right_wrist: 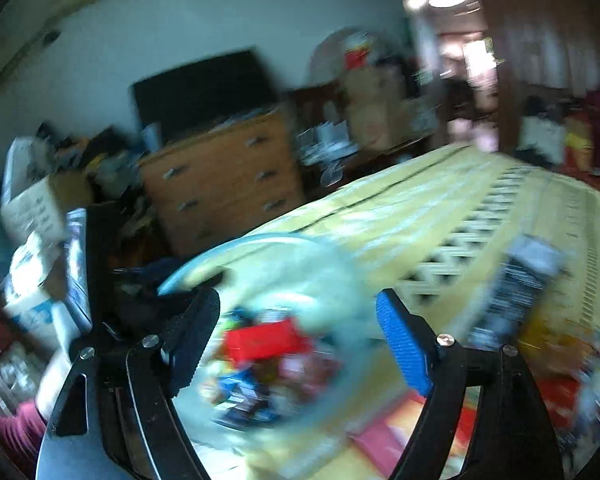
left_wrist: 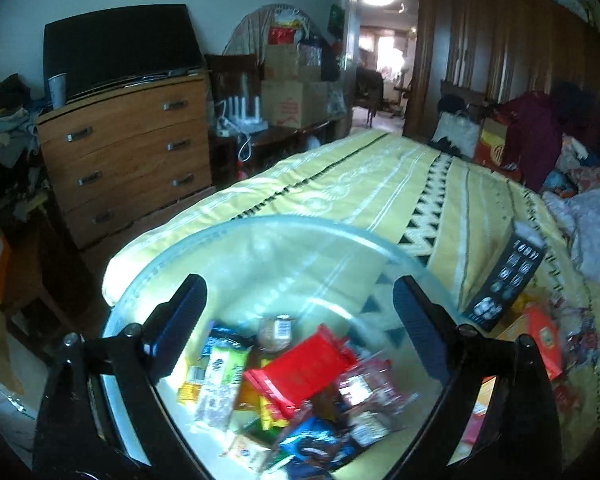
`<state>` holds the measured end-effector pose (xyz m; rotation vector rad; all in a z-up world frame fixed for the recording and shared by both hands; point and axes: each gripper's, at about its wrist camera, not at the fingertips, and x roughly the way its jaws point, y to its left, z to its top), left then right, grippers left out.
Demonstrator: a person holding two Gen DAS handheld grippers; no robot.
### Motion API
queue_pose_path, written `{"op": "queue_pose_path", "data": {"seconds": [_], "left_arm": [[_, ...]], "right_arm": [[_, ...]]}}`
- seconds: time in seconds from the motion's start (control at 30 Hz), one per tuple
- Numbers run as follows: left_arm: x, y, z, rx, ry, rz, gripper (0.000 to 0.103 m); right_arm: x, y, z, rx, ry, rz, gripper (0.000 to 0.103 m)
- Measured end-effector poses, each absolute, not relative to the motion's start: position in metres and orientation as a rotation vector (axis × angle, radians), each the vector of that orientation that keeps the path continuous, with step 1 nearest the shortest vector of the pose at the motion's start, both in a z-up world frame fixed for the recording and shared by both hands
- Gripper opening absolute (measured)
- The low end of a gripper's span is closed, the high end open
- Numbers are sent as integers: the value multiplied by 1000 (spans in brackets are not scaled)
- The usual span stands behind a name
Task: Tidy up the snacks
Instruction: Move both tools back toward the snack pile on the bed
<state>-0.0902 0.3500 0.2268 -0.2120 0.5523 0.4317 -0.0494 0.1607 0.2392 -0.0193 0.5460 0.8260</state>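
Observation:
A clear glass bowl sits on the yellow bedspread and holds several snack packs, among them a red pack, a green-and-white bar and a blue pack. My left gripper is open above the bowl, fingers spread over its contents, nothing between them. The right wrist view is blurred by motion. My right gripper is open and empty above the same bowl, with the red pack below it.
A black box stands on the bed right of the bowl, with orange and red packages beside it. A wooden dresser stands left of the bed. Clothes pile up at far right. The bed's left edge is close to the bowl.

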Motion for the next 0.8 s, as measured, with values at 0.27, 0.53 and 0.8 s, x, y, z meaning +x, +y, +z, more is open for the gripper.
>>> {"op": "queue_pose_path", "data": {"seconds": [0.27,0.53,0.8], "left_arm": [[-75,310,241,-231,507,321,98],[-53,279,236,-194,531,277,98],[-53,240,231,-156,561,166,98]], "right_arm": [[82,18,105,-74,947,439,65],[178,48,20,-165,1140,472,62],[142,20,-6,-250,1299,583,62]]}}
